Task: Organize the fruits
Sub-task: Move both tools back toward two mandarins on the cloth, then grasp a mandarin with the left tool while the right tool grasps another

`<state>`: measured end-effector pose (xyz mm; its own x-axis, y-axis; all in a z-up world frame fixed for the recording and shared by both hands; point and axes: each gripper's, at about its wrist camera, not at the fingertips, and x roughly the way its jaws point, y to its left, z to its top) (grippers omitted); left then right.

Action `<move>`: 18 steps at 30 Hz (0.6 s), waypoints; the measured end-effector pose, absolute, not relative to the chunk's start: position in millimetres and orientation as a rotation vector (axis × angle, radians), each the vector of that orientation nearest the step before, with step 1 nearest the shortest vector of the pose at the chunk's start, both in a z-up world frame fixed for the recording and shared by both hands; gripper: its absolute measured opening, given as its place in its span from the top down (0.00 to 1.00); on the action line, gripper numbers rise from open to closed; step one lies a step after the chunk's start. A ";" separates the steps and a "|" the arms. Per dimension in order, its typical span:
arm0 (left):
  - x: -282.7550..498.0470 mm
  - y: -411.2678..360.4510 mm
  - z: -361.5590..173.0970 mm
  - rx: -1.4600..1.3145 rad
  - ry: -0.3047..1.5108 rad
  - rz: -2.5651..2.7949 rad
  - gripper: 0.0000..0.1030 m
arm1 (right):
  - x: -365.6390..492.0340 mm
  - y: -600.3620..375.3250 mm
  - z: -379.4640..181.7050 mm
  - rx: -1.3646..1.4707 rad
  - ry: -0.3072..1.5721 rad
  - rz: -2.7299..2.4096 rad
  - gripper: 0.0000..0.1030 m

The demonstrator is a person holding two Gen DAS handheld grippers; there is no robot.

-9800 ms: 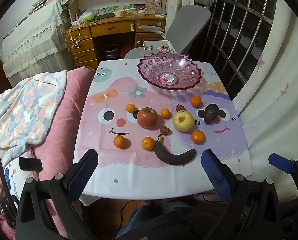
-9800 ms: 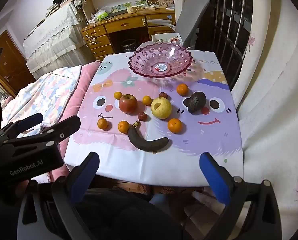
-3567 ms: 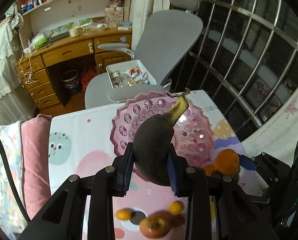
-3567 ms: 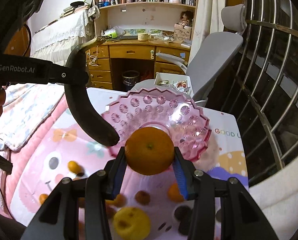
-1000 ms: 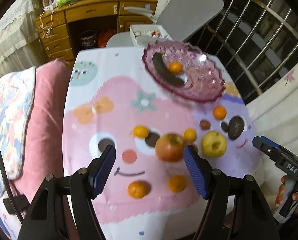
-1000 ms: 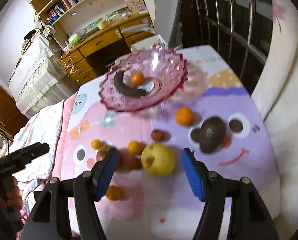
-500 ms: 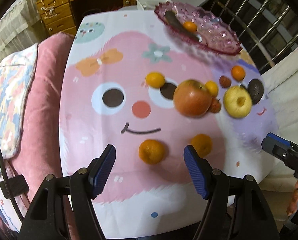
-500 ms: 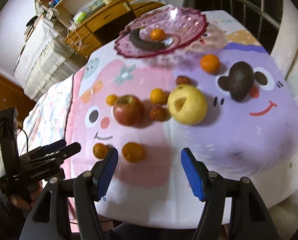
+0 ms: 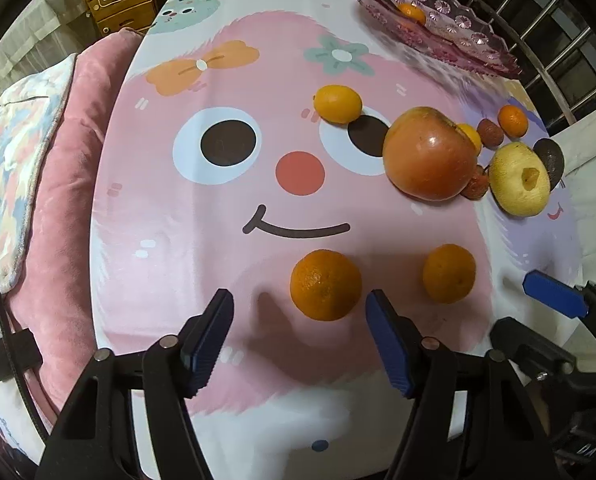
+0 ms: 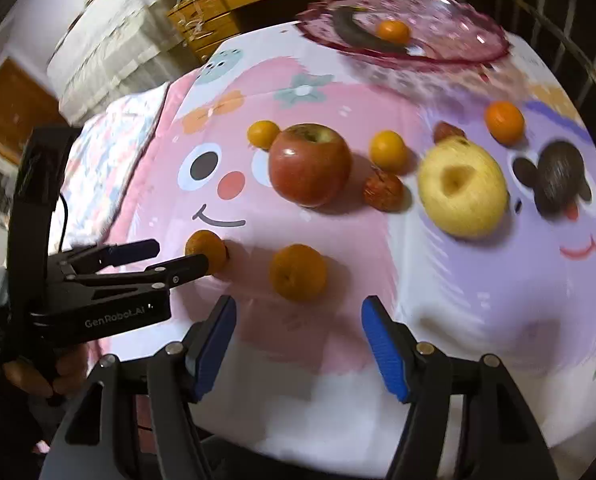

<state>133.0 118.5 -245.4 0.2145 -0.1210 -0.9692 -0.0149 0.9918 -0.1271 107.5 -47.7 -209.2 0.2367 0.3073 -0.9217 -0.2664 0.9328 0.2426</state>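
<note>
The left tool (image 9: 299, 328) points down at the counter (image 9: 170, 216) near its front edge, its jaws closing. An orange (image 9: 325, 285) sits just ahead of its blue pads (image 9: 208, 338), not yet pressed by them, so the tool grips nothing. In the right wrist view this orange (image 10: 206, 251) shows between the left tool's (image 10: 170, 254) tips.

The right tool (image 10: 296, 344) is open and empty, with a 2nd orange (image 10: 297, 272) just beyond its pads (image 10: 384, 346), also near the front edge.

Toward the middle of the counter lie a red apple (image 10: 309, 164), a yellow apple (image 10: 462, 188), 2 small red fruits (image 10: 383, 190) and 2 small oranges (image 10: 388, 150). An avocado (image 10: 558, 182) and another orange (image 10: 504, 122) lie toward the right edge.

The pink bowl (image 10: 458, 28) stands at the far right corner, holding a dark banana (image 10: 358, 34) and 1 orange (image 10: 394, 31).

A hand (image 10: 38, 376) grips the left tool's handle, off the counter's left front corner.
</note>
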 end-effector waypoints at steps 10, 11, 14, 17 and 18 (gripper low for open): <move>143.0 112.2 -254.0 -0.134 1.349 -0.119 0.46 | 122.3 -25.6 -238.2 -0.064 1.328 0.397 0.52; 144.3 111.4 -254.7 -0.137 1.350 -0.124 0.46 | 123.7 -24.8 -240.3 -0.068 1.333 0.395 0.52; 147.7 109.2 -255.7 -0.142 1.349 -0.143 0.53 | 126.0 -22.8 -243.8 -0.070 1.338 0.403 0.54; 150.9 104.7 -256.5 -0.133 1.355 -0.158 0.57 | 128.2 -19.4 -245.9 -0.088 1.342 0.405 0.56; 151.7 103.2 -256.7 -0.132 1.355 -0.165 0.59 | 128.2 -18.0 -245.5 -0.100 1.338 0.401 0.56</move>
<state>151.7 103.2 -256.7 0.2051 -0.1946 -0.9592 0.0418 0.9809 -0.1901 128.2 -18.0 -245.5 0.1737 0.2253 -0.9587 -0.3386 0.9278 0.1567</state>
